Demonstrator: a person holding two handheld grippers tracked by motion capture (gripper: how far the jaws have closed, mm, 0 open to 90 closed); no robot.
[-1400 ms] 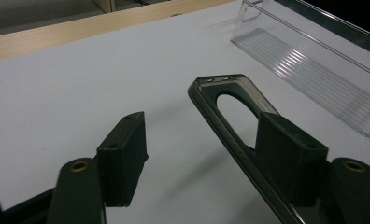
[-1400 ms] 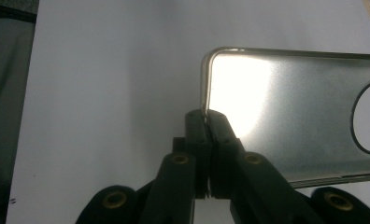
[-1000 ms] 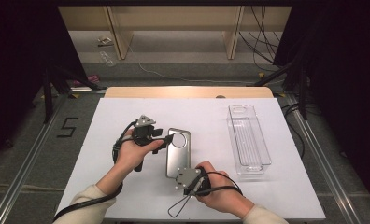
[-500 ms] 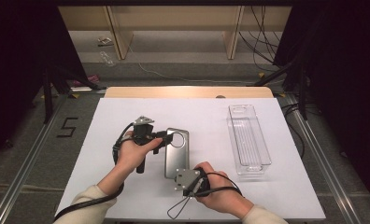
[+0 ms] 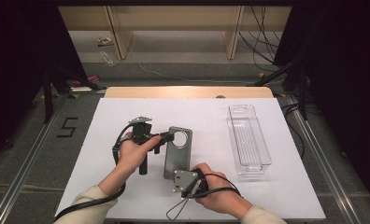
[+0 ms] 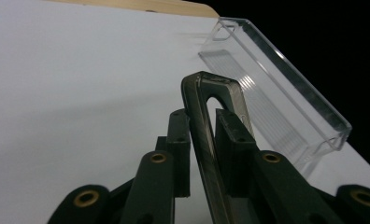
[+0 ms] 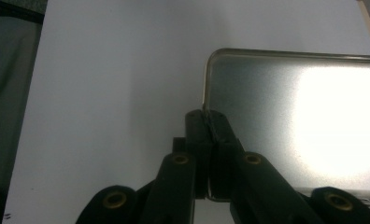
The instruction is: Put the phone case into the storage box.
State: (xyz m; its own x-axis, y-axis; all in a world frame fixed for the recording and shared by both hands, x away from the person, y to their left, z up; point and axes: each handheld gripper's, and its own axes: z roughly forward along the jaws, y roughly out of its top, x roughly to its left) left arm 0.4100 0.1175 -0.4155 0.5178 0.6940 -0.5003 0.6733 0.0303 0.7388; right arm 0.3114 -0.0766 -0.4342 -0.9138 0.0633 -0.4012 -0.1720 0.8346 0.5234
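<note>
A grey translucent phone case (image 5: 176, 156) with a round camera hole lies on the white table (image 5: 211, 116). My left gripper (image 5: 167, 136) reaches in from the left at the case's far end, beside the hole. In the left gripper view the case's rim (image 6: 206, 93) stands between the jaws of the left gripper (image 6: 202, 135), which have just been closing and now press on it. My right gripper (image 5: 176, 176) is shut on the case's near edge. The right gripper view shows the case (image 7: 290, 116) with that edge pinched in the right gripper (image 7: 210, 126).
A clear plastic tray (image 5: 248, 140) lies lengthwise at the right of the table, also in the left gripper view as the clear tray (image 6: 276, 98) beyond the case. Cables trail from both grippers toward the table's near edge. Dark floor and shelving surround the table.
The left gripper's jaws have narrowed onto the case's far rim. Both hands and the case have stayed where they were.
</note>
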